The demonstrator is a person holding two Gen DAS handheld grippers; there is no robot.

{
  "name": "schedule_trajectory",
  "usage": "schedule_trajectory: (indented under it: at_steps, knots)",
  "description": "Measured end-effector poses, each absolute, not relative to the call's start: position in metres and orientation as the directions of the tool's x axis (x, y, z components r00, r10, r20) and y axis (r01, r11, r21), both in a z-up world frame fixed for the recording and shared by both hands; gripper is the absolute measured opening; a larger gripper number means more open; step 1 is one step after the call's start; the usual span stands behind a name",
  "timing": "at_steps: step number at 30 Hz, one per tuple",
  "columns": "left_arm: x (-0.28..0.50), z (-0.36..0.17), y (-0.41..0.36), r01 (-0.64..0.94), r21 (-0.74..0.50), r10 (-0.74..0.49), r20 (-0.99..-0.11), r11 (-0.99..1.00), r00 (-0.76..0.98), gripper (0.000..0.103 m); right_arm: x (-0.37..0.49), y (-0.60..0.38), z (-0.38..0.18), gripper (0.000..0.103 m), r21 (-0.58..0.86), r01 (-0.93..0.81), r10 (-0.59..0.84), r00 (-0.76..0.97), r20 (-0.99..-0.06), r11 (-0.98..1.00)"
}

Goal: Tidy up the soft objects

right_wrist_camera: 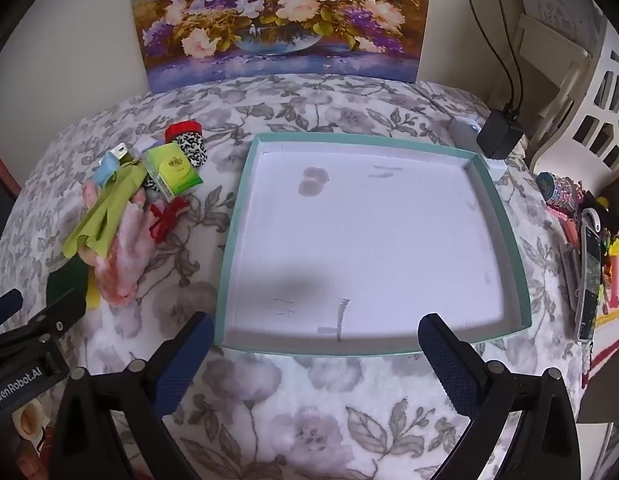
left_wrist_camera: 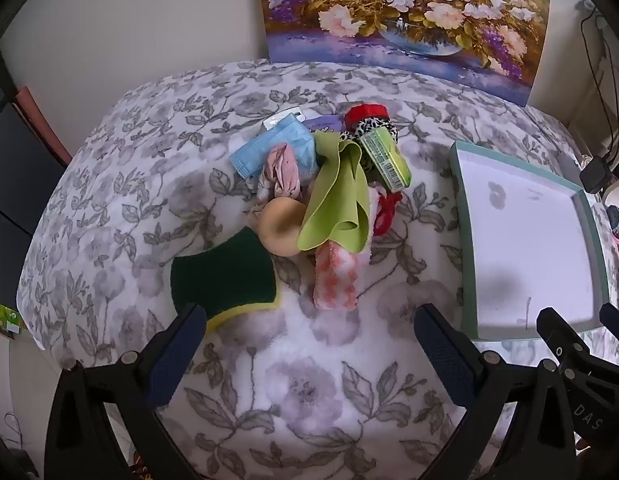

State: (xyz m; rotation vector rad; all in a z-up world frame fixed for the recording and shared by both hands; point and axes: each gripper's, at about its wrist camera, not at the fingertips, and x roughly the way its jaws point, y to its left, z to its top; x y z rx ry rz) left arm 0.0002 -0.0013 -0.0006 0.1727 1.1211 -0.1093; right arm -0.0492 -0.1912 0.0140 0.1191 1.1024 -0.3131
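Note:
A pile of soft things lies on the flowered blanket: a dark green sponge [left_wrist_camera: 225, 276], a beige round puff [left_wrist_camera: 279, 226], a lime cloth [left_wrist_camera: 337, 196], a pink-and-white fuzzy sock [left_wrist_camera: 335, 280], a blue face mask [left_wrist_camera: 269, 148], a pink scrunchie [left_wrist_camera: 283, 168], a red yarn piece [left_wrist_camera: 385, 212], a leopard band [left_wrist_camera: 373, 124] and a green box [left_wrist_camera: 385, 156]. My left gripper [left_wrist_camera: 309, 324] hangs open just short of the sponge and sock. A shallow teal-rimmed white tray [right_wrist_camera: 229, 248] lies to the right, nothing in it. My right gripper [right_wrist_camera: 315, 332] stands open over its near edge.
A flower painting [right_wrist_camera: 281, 20] leans on the wall behind. A black charger [right_wrist_camera: 501, 136] with cable sits at the tray's far right corner. A white lattice basket [right_wrist_camera: 601, 104], a phone [right_wrist_camera: 589, 280] and colourful trinkets [right_wrist_camera: 561, 192] crowd the right side.

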Motion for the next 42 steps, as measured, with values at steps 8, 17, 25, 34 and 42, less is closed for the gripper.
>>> schedule_trajectory:
  at_steps: [8, 17, 25, 34, 42]
  knots:
    - [-0.0042, 0.0002, 0.0065, 0.172, 0.075, -0.01, -0.895, 0.982, 0.446, 0.103, -0.0488, -0.1908, 0.0153, 0.103, -0.056, 0.313, -0.189, 0.412, -0.892, 0.948]
    - [-0.0012, 0.002, 0.0009, 0.163, 0.076, -0.004, -0.895, 0.984, 0.445, 0.103, -0.0485, -0.1901, 0.0156, 0.103, -0.061, 0.302, -0.189, 0.413, -0.891, 0.951]
    - [-0.0001, 0.0019, 0.0021, 0.147, 0.061, -0.01, -0.899, 0.987, 0.438, 0.103, -0.0484, -0.1894, 0.0151, 0.103, -0.061, 0.301, -0.188, 0.413, -0.891, 0.952]
    - [-0.0003, 0.0014, 0.0041, 0.138, 0.057, -0.009, -0.898, 0.989, 0.44, 0.103, -0.0483, -0.1894, 0.0147, 0.103, -0.06, 0.301, -0.187, 0.413, -0.892, 0.952]
    - [0.0005, 0.0023, 0.0066, 0.131, 0.053, -0.01, -0.897, 0.99, 0.441, 0.103, -0.0492, -0.1884, 0.015, 0.103, -0.059, 0.3, -0.186, 0.413, -0.892, 0.952]
